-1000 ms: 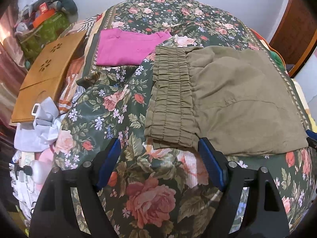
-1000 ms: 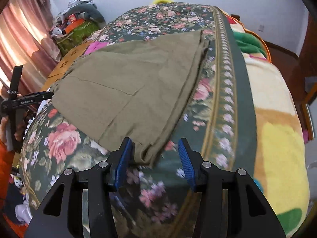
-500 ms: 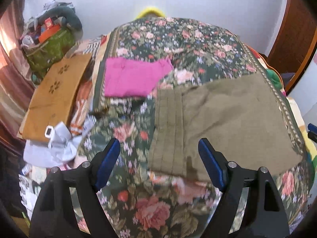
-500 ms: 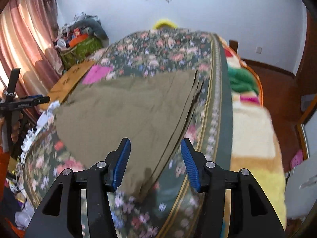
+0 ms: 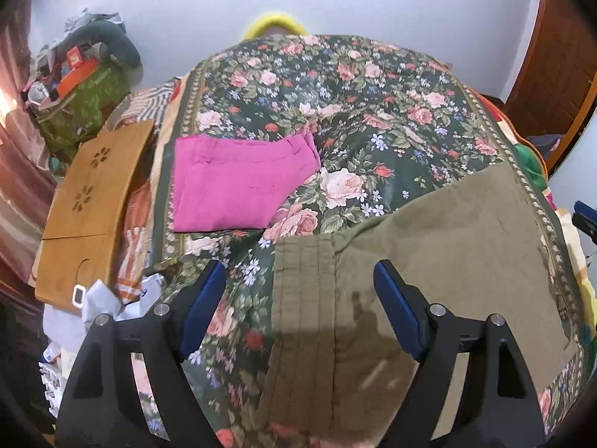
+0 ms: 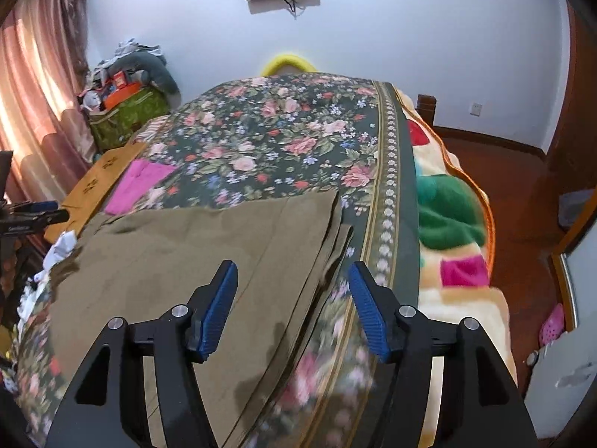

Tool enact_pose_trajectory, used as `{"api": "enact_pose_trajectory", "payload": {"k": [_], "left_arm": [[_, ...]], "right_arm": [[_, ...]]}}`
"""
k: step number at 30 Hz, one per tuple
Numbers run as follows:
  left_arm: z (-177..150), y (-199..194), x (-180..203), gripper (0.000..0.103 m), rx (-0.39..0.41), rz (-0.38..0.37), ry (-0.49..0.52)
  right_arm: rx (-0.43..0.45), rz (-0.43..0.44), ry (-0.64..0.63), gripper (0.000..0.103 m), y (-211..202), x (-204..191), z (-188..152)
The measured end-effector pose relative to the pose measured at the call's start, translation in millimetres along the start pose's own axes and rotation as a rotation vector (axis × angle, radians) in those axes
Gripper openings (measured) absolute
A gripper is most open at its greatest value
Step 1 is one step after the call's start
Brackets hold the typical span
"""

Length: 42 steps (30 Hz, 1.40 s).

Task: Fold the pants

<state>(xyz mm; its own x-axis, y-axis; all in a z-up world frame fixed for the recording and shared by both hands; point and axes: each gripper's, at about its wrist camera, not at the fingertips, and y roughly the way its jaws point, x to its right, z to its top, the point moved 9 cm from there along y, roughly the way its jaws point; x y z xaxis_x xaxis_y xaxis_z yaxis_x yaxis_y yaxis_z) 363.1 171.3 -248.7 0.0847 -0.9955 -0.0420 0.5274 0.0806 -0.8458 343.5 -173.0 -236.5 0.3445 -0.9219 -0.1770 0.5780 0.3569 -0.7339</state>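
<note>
Olive-green pants (image 5: 440, 268) lie flat on the floral bedspread (image 5: 354, 104), with the gathered waistband (image 5: 302, 298) to the left. In the right wrist view the pants (image 6: 179, 261) show their leg hems at the right. My left gripper (image 5: 300, 310) is open and empty, raised above the waistband. My right gripper (image 6: 293, 306) is open and empty, raised above the hem end. Neither touches the cloth.
Folded pink pants (image 5: 238, 190) lie on the bed behind the olive pair, also in the right wrist view (image 6: 140, 184). A wooden board (image 5: 89, 205) and cluttered bags (image 5: 78, 86) sit left of the bed. A colourful blanket (image 6: 447, 224) hangs off the right side.
Both grippers have lifted up and back from the near edge of the pants. The pants now lie lower in both views and stay flat.
</note>
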Motion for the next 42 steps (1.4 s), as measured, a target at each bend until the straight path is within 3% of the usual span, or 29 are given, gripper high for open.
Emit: {"api": "enact_pose_trajectory", "payload": {"k": [12, 19, 20, 22, 24, 25, 29, 32, 38, 42], "left_arm": [[-1.7, 71.1, -1.5, 0.081, -0.108, 0.005, 0.019], [-5.1, 84.8, 0.0, 0.083, -0.114, -0.020, 0.001], [-5.7, 85.4, -0.7, 0.083, -0.110, -0.025, -0.006], [-5.8, 86.8, -2.3, 0.083, -0.102, -0.032, -0.024], [-5.8, 87.3, -6.7, 0.082, -0.088, -0.033, -0.047], [-5.4, 87.5, -8.8, 0.078, -0.081, -0.030, -0.060], [-8.1, 91.1, -17.9, 0.074, -0.070, -0.046, -0.144], [-10.1, 90.6, -22.5, 0.074, -0.052, -0.003, -0.164], [-12.1, 81.1, -20.3, 0.074, -0.047, 0.057, -0.166], [-3.8, 59.7, -8.2, 0.076, -0.017, 0.092, -0.091]], "right_arm": [[-0.122, 0.046, 0.032, 0.058, 92.8, 26.9, 32.5], [-0.200, 0.103, 0.077, 0.056, 139.6, 34.6, 34.9], [-0.200, 0.111, 0.087, 0.052, 143.1, 35.1, 34.8], [-0.207, 0.119, 0.092, 0.026, 149.2, 34.1, 34.2], [-0.211, 0.117, 0.084, 0.009, 154.1, 32.8, 31.8], [-0.218, 0.120, 0.077, 0.009, 157.3, 31.5, 30.0], [-0.204, 0.076, 0.039, 0.007, 158.4, 30.9, 27.7], [-0.188, 0.035, 0.019, 0.006, 158.1, 32.5, 29.4], [-0.153, -0.024, 0.065, 0.006, 145.9, 43.3, 37.0], [-0.094, -0.072, -0.014, 0.009, 112.9, 30.1, 49.9]]}}
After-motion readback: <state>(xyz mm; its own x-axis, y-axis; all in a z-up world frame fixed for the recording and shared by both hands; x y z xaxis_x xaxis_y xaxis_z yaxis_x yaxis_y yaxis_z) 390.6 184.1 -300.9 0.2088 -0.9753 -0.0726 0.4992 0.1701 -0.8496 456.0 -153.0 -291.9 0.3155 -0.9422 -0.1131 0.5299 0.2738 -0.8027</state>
